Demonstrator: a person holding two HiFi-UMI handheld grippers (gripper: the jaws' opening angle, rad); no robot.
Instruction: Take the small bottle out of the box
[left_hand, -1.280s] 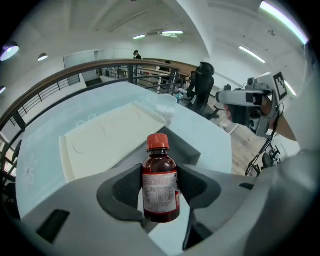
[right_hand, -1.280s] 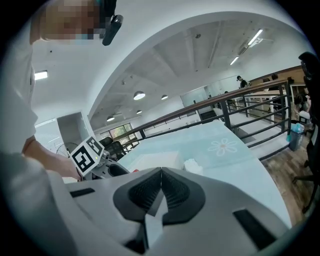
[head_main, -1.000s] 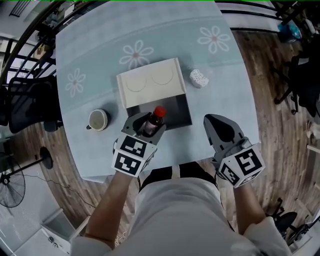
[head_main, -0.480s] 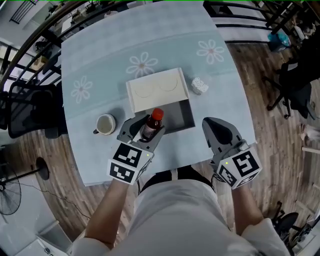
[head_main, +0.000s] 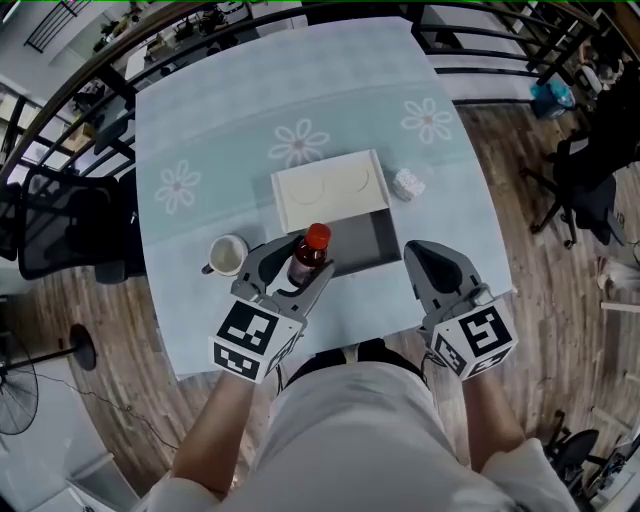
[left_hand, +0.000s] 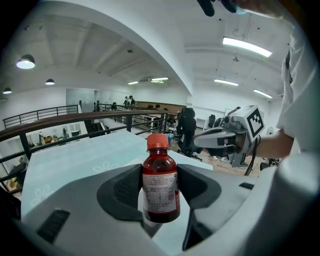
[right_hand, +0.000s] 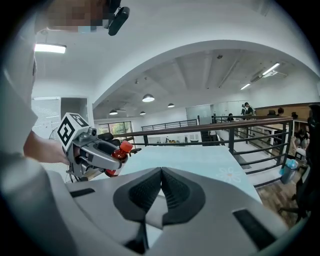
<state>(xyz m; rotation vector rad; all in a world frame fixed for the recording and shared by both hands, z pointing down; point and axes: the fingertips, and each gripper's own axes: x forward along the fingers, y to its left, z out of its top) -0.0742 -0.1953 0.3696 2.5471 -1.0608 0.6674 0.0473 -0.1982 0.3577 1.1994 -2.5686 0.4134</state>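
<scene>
Head view: small bottle (head_main: 308, 257) upright in the left gripper (head_main: 292, 268), at the 8 o'clock edge of the open box (head_main: 372, 243). Mug (head_main: 228, 254) just beside at 9 o'clock. Right gripper (head_main: 432, 262) at 3 o'clock, over the table (head_main: 200, 120).

Left gripper view: jaws spread wide, pads pressed on the bottle's sides, red cap up.

Right gripper view: jaws closed together, nothing between.

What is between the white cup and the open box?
In the head view, the left tool, shut on the small bottle, sits between the cup and the box.
</scene>
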